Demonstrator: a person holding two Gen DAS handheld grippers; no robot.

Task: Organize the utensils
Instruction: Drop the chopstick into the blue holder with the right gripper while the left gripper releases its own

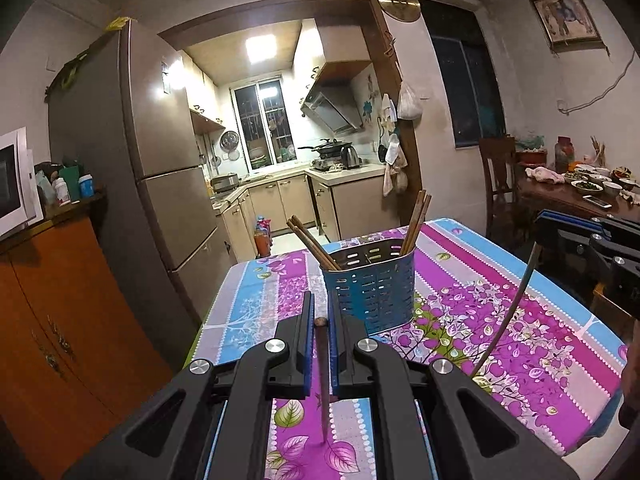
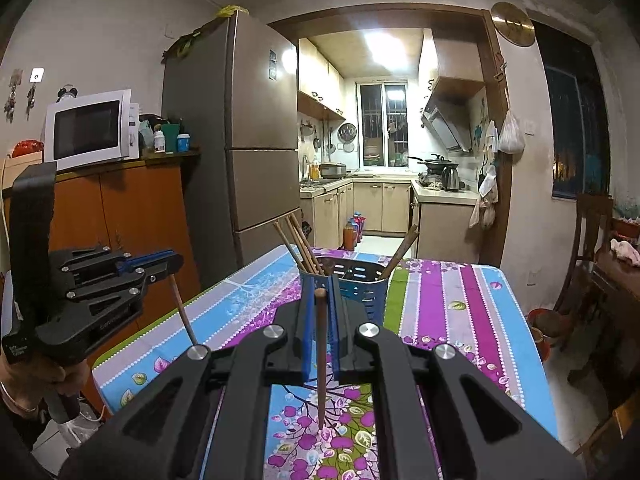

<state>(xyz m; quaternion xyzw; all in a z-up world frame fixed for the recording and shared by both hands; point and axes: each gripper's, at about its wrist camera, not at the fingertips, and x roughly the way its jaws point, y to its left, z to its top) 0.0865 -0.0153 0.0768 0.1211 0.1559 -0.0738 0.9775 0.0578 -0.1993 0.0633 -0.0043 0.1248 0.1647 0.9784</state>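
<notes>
A blue perforated utensil holder (image 1: 372,288) (image 2: 362,284) stands on the table with the floral cloth (image 1: 480,256), with several brown chopsticks (image 1: 314,244) leaning in it. My left gripper (image 1: 321,304) (image 2: 176,258) is shut on one brown chopstick (image 1: 323,380) (image 2: 182,308), which hangs tip-down just short of the holder. My right gripper (image 2: 320,286) (image 1: 540,218) is shut on another chopstick (image 2: 321,360) (image 1: 512,312), also hanging down above the cloth, to the right of the left gripper.
A tall fridge (image 1: 160,152) and an orange wooden cabinet (image 1: 60,312) with a microwave (image 2: 90,130) stand left of the table. A dining table with dishes (image 1: 580,196) and a chair (image 1: 498,176) are at the right. A kitchen doorway lies beyond.
</notes>
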